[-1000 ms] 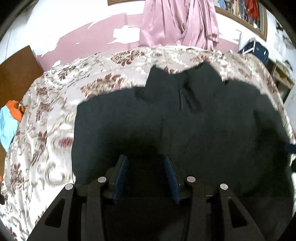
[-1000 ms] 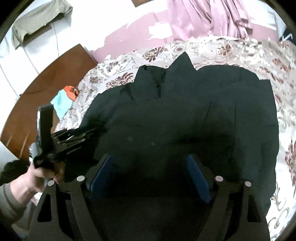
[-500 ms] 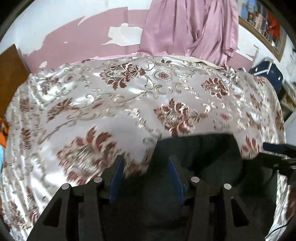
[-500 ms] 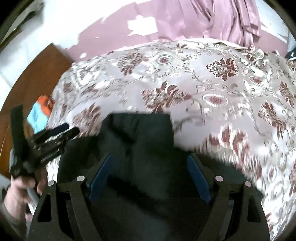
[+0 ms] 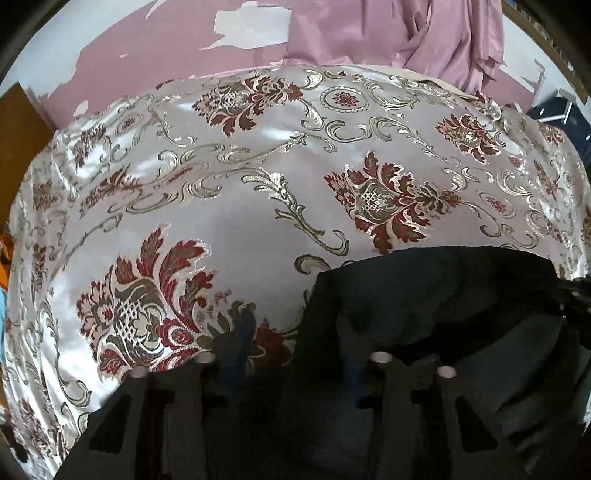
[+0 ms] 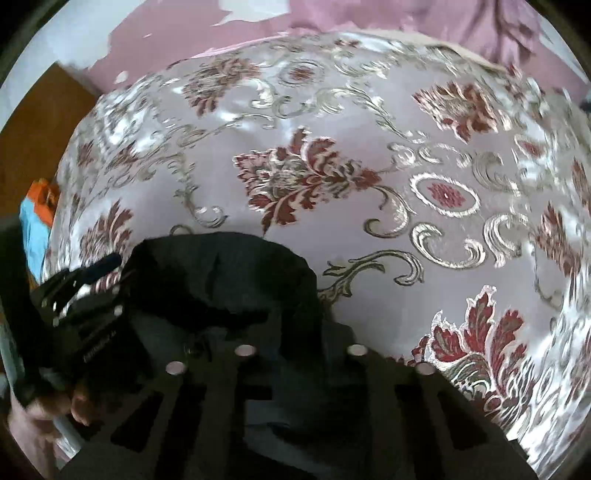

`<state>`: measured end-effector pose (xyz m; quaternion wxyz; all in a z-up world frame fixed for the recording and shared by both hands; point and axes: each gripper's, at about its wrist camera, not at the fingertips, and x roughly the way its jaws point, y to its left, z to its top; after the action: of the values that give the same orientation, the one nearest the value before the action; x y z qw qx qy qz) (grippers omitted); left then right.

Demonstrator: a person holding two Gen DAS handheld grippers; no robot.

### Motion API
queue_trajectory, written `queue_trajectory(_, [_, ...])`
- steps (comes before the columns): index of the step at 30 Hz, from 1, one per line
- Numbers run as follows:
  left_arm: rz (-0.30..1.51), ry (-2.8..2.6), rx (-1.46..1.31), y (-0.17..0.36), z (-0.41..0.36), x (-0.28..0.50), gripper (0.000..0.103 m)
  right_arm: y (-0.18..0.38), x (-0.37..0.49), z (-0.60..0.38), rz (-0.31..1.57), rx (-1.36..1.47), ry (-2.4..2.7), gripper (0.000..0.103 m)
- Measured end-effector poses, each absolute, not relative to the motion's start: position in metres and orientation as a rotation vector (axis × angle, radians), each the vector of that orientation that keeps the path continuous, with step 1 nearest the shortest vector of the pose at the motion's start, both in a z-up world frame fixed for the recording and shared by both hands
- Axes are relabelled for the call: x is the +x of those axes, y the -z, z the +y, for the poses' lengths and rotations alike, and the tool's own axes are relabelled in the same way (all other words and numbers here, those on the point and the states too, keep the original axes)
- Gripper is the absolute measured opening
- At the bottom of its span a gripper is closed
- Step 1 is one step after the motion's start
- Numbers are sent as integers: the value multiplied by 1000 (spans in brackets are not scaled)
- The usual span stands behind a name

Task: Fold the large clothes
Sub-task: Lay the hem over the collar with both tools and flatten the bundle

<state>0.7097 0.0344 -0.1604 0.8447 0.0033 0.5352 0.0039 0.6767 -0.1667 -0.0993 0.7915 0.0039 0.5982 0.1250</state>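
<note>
A large black garment (image 5: 424,295) lies on the floral bedspread (image 5: 258,184), and its far edge fills the lower right of the left wrist view. My left gripper (image 5: 295,325) straddles that edge's left corner with its jaws closing. Its left blue pad (image 5: 240,332) stands clear over the bedspread, and the other finger is hidden by fabric. In the right wrist view the black garment (image 6: 221,277) bunches over my right gripper (image 6: 301,332), which is shut on it with its fingertips hidden. The left gripper (image 6: 99,266) shows there too, held by a hand (image 6: 37,406).
The bedspread (image 6: 369,184) stretches far beyond the garment. A pink curtain (image 5: 406,33) and a peeling pink wall stand behind the bed. A wooden board (image 6: 37,129) and an orange and blue cloth (image 6: 35,218) lie off the left side.
Both grippers have travelled across the spread garment to its far edge, so bedspread now fills the views. The right jaws went from wide open to shut. The left jaws have narrowed.
</note>
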Motion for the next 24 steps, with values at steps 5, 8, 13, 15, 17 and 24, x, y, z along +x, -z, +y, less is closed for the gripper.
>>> queue_trajectory(5, [1099, 43, 44, 144, 32, 690, 7, 77, 660, -166, 1238, -52, -340, 6])
queue_trajectory(8, [1042, 78, 24, 120, 41, 662, 6, 59, 642, -175, 1203, -38, -379, 6])
queue_trajectory(13, [894, 131, 16, 72, 55, 583, 6, 26, 585, -210, 1114, 96, -458, 6])
queue_trajectory(15, [833, 140, 11, 56, 59, 550, 6, 14, 556, -224, 1071, 145, -487, 6])
queue_trajectory(17, [781, 152, -14, 48, 63, 512, 5, 8, 524, -233, 1035, 187, -504, 6])
queue_trajectory(24, [639, 120, 14, 65, 62, 403, 5, 11, 415, -240, 934, 220, -538, 6])
